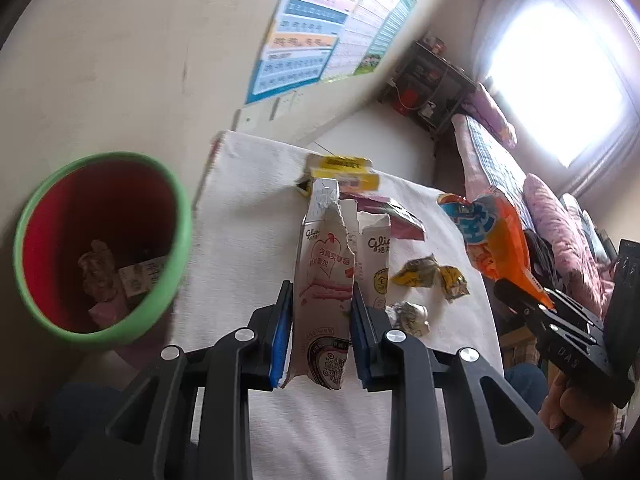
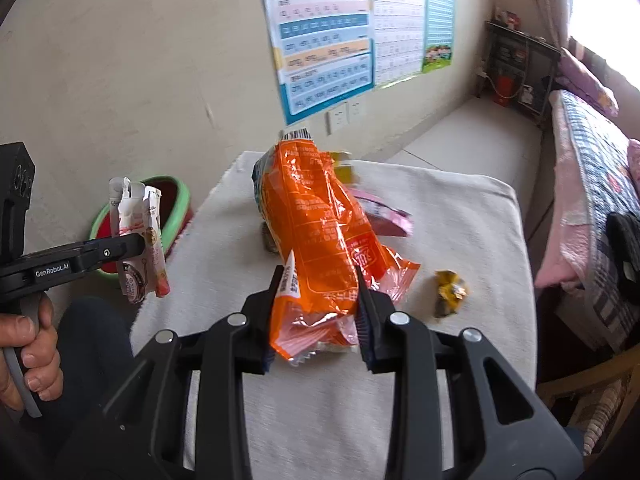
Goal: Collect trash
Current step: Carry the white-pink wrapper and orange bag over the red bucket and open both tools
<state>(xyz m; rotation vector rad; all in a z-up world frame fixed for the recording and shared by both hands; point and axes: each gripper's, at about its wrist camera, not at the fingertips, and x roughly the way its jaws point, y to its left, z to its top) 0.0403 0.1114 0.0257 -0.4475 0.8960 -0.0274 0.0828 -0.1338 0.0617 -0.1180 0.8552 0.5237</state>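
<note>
My left gripper [image 1: 320,292] is shut on a torn white and pink snack carton [image 1: 324,280], held upright above the white-covered table [image 1: 248,208]; the same carton [image 2: 138,236] shows at the left of the right wrist view. My right gripper [image 2: 318,276] is shut on an orange crinkled snack bag [image 2: 320,240], lifted off the cloth; the bag [image 1: 496,236] also hangs at the right of the left wrist view. A round bin [image 1: 100,248] with a green rim and red inside stands left of the table, with some paper trash at its bottom.
On the cloth lie yellow wrappers [image 1: 432,276], a crumpled silver wrapper [image 1: 408,316], a dark red packet [image 1: 396,216] and a yellow box [image 1: 344,172]. A bed with pink bedding [image 1: 560,216] runs along the right. Posters [image 2: 328,36] hang on the wall behind.
</note>
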